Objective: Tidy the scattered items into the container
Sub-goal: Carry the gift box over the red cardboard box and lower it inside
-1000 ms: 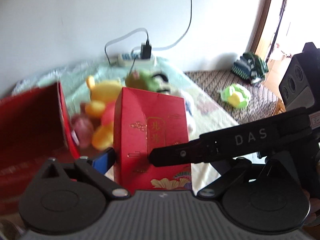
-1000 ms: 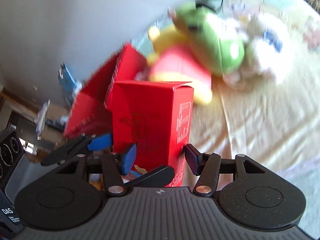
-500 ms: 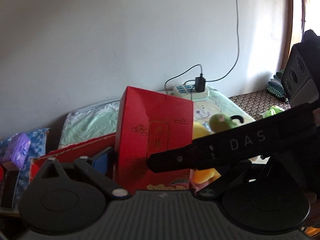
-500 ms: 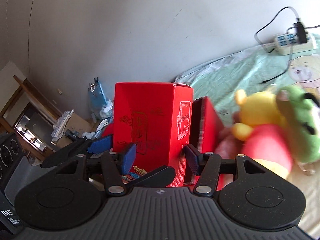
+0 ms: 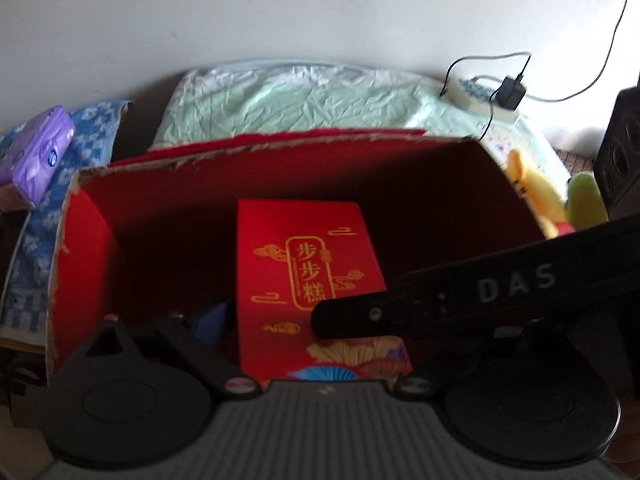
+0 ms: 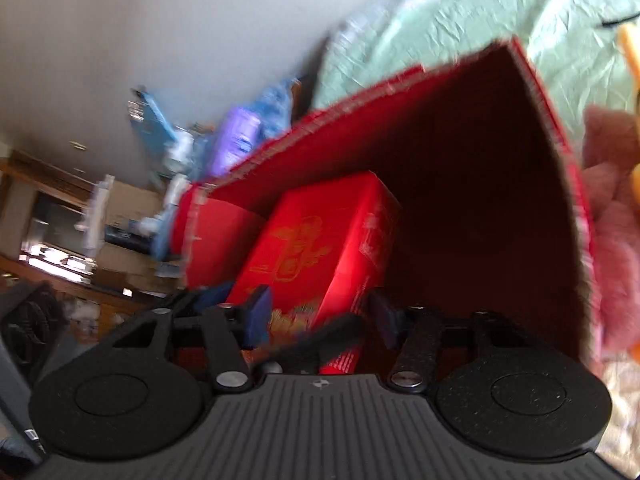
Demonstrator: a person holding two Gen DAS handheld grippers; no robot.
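Two grippers hold one small red box point(image 5: 308, 280) with gold lettering, inside a large open red container point(image 5: 460, 184) on the bed.
- Left gripper point(image 5: 316, 344): pointed down into the container. The blue left pad point(image 5: 212, 320) is at the box's left side; the right finger is hidden behind the other gripper's black bar. Whether it pinches the box cannot be told.
- Right gripper point(image 6: 320, 316): tilted, angled into the container from the right. Blue pads point(image 6: 258, 314) pinch the near end of the box on both sides.
- Far: green sheet point(image 5: 304, 100), power strip point(image 5: 480, 100) against the wall.
- Right of the container: yellow and green soft toys point(image 5: 560, 196).
- Left: purple packet point(image 5: 40, 152) on blue cloth.
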